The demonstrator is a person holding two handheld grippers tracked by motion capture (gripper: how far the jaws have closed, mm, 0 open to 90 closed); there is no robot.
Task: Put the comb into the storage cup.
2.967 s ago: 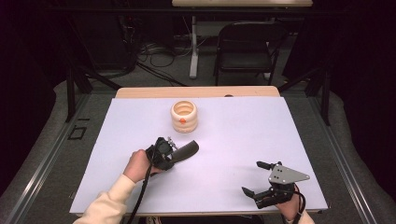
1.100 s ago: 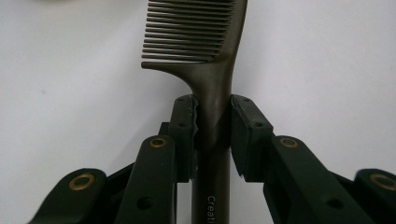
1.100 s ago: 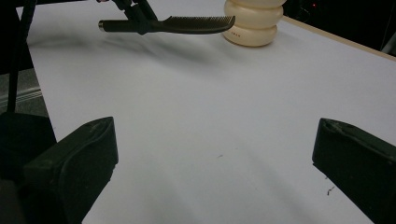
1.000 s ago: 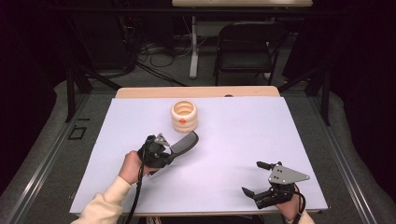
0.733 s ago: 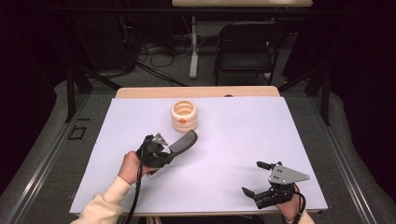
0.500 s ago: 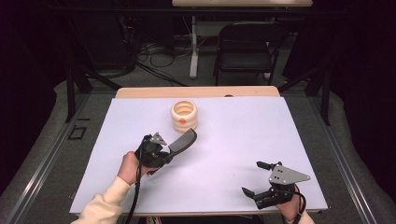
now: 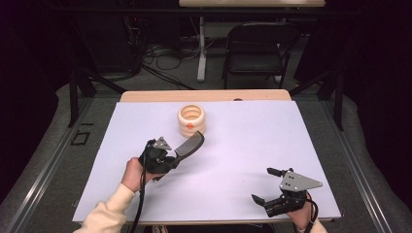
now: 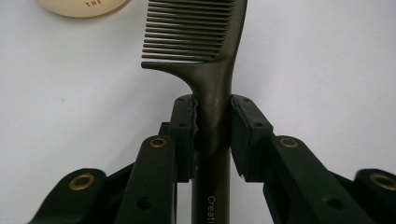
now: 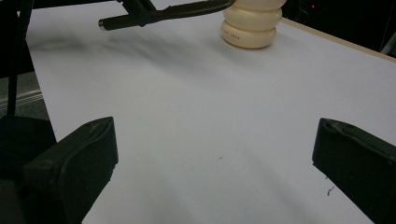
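Matt dark plastic comb (image 8: pixel 205 56)

A table (image 7: pixel 145 194) under a white sheet, with a strip of bare wood along its far edge. Directly on it stands one cream ribbed container (image 7: pixel 191 120) with an orange mark, upright, at about 12 o'clock from the middle of the sheet, near the far edge; the sheet around it lies bare

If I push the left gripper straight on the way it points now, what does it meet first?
Probably the cream ribbed cup: the comb held in the left gripper leads, its tip already close beside the cup's base, though depth is unclear.
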